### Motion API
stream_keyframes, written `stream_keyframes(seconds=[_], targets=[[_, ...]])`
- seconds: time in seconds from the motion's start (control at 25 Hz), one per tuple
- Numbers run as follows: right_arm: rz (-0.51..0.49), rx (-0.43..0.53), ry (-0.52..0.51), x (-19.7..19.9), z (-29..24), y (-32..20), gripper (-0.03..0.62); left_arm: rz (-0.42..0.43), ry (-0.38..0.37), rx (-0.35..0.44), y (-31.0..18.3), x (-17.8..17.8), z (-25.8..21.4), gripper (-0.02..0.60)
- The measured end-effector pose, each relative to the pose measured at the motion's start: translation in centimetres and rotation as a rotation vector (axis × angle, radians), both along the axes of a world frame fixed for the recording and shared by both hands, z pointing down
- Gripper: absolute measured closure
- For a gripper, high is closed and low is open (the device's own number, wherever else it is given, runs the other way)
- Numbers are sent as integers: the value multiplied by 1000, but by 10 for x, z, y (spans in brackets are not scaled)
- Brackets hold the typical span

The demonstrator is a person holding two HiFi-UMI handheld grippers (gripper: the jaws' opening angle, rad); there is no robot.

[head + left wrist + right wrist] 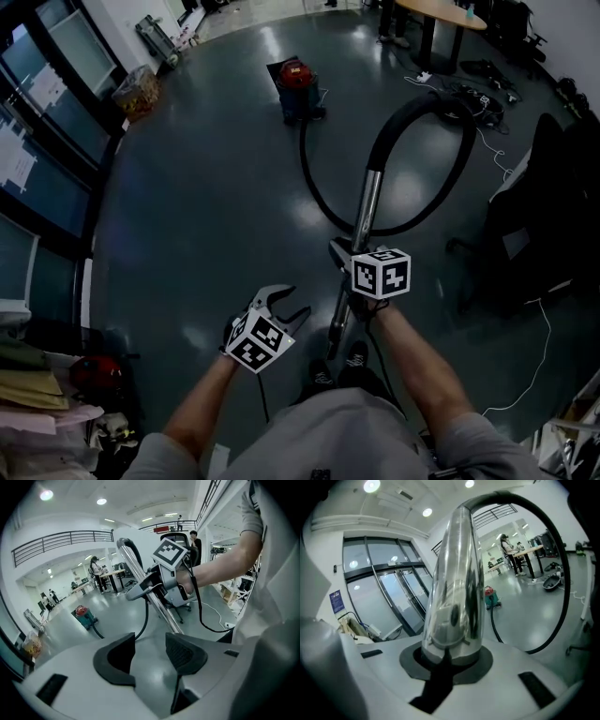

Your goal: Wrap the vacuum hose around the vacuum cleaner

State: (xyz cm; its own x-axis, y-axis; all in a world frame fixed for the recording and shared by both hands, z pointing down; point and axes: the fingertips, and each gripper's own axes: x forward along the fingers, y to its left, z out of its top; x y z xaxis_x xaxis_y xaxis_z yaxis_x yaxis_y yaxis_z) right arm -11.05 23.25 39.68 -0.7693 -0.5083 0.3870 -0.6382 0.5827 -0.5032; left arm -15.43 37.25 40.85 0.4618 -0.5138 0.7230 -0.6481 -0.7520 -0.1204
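While right tongs (452, 660) clamp chrome wand (457, 573) (hose (563, 578) looping), left tongs (150, 656) gape empty, wall notice (336, 601) illegible

So both arms are reaching out ahead of the body, forearms bare. The left arm (202, 408) is sitting lower and closer in. Its left gripper (292, 302) is angling forward and down, marker cube (258, 342) facing up. The fingers (185, 653) are standing well apart with nothing between them, so that gripper is just hanging in the air. The right arm (424, 380) is stretching further out, so the right gripper (345, 251) is sitting ahead of the left one. Its fingers are clamping tight on the tube (367, 202), which is filling the whole gap in the right gripper view. The two grippers aren't touching each other.
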Motion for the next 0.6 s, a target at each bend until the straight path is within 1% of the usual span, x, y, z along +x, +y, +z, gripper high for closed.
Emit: stream_keyframes(seconds=[0.16, 0.32, 0.6], targets=[[-128, 50, 88, 0, -1, -2, 537, 36, -64, 56, -23, 12, -19, 374], [-237, 82, 156, -6, 2, -5, 537, 33, -118, 118, -53, 10, -41, 374], [-338, 124, 251, -25, 14, -16, 537, 41, -206, 230, -100, -4, -72, 374]])
